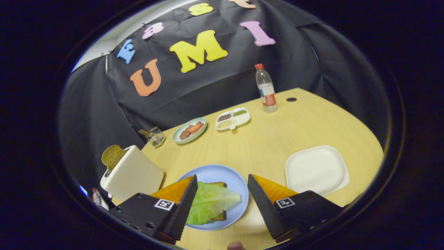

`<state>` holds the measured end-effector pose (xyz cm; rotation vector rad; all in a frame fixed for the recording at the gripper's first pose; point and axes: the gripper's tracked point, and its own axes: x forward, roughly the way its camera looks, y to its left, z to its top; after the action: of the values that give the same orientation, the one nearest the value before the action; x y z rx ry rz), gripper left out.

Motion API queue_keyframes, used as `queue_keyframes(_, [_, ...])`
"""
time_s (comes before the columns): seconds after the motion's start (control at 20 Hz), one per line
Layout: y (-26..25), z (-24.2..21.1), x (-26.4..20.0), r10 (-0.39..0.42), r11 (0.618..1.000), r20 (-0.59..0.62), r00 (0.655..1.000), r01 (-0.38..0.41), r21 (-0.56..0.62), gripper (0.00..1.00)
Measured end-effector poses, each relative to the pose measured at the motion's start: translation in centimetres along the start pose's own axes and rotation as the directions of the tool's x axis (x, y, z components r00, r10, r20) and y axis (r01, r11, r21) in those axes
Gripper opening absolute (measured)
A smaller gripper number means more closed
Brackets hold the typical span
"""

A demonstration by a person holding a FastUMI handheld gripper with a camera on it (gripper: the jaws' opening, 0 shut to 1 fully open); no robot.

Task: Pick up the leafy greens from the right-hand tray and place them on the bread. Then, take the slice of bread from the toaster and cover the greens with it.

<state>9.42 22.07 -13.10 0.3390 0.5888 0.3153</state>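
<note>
While spread open, hand-held gripper (222,194) above leafy greens (211,203) (label on bottle (266,88) unreadable).

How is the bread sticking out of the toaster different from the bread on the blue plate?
The brown bread slice in the cream toaster stands upright and bare, off beside the open gripper. The toasted bread slice on the round blue plate lies flat under a green lettuce leaf, between the spread jaws. Only part of each shows: one sunk in its slot, one covered. Both look similarly brown.
</note>
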Motion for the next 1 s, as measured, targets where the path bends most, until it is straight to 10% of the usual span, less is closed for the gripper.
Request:
queue_keyframes(0.5, [20.4, 5.6, -4.3, 0.145, 0.966, 0.216, 0.965, -0.092, -0.24, 0.95])
queue_keyframes(1.0, [31.1, -1.1, 2.1, 0.141, 0.931, 0.17, 0.975, -0.072, -0.358, 0.95])
